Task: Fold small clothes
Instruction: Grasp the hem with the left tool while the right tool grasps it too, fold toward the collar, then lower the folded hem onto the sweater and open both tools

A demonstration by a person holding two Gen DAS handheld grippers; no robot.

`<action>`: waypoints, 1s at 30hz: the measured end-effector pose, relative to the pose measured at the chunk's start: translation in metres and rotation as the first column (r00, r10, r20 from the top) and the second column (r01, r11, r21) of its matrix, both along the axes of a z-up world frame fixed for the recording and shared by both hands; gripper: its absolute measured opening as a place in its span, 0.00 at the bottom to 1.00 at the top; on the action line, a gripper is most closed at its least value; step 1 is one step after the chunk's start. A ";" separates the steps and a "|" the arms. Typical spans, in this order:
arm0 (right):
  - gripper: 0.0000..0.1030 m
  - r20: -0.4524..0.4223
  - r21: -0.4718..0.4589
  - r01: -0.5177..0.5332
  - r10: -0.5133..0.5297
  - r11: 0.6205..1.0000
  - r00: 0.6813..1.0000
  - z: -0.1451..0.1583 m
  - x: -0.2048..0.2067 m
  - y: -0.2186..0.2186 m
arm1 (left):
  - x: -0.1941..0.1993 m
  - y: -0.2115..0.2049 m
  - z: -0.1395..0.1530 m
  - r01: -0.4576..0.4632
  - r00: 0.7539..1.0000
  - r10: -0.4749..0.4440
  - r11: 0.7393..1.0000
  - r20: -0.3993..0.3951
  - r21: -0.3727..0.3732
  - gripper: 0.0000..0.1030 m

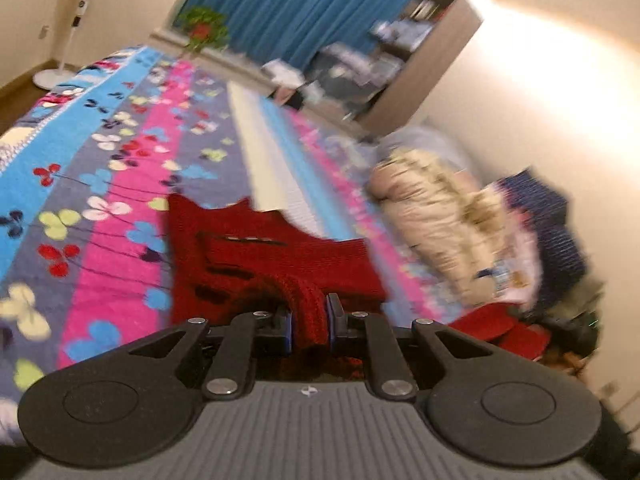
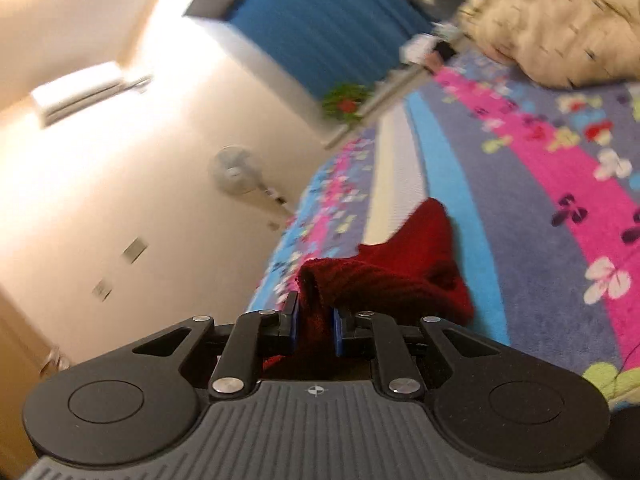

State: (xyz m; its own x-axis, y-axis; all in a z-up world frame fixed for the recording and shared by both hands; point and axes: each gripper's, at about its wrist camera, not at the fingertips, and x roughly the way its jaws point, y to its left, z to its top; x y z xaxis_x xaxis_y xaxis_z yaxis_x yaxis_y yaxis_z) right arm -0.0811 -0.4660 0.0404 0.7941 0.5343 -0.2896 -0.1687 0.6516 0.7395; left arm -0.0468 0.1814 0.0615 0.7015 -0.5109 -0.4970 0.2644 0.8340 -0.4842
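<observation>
Knit garment pinched between both sets of jaws, over the bedspread

The sweater (image 1: 256,264) lies on the bedspread (image 1: 100,184), spreading ahead of the left gripper (image 1: 309,320), whose jaws pinch its edge. The right gripper (image 2: 314,322) clamps another fold. Ahead-right of the left jaws sits a coat (image 1: 432,216), a fan (image 1: 86,8) far ahead-left.

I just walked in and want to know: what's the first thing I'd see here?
The red knitted garment, low in the middle, with the left gripper and the right gripper both pinching it. Under it spreads a bright flowery bedspread, and a fluffy cream jacket lies to the right.
</observation>
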 end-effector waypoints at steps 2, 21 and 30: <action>0.16 -0.039 -0.059 0.023 -0.026 0.998 0.999 -0.009 0.033 0.011 | 0.040 -0.003 -0.009 -0.018 0.999 0.020 0.999 -0.050 0.043 0.17; 0.17 -0.302 -0.257 0.075 -0.154 0.964 0.941 -0.093 0.213 0.064 | 0.193 0.011 -0.102 -0.093 0.972 0.122 0.985 -0.201 0.147 0.29; 0.41 -0.210 -0.291 0.259 -0.326 0.921 0.922 -0.078 0.195 0.033 | 0.174 0.057 -0.083 -0.287 0.944 0.296 0.955 -0.147 0.078 0.32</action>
State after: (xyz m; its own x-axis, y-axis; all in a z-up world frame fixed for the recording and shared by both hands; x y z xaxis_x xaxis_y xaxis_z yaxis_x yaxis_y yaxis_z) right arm 0.1138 -0.4332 -0.0378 0.7867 0.1715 -0.5931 0.2266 0.8134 0.5357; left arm 0.1273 0.2383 -0.0214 0.7276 -0.2645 -0.6329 -0.0694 0.8896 -0.4515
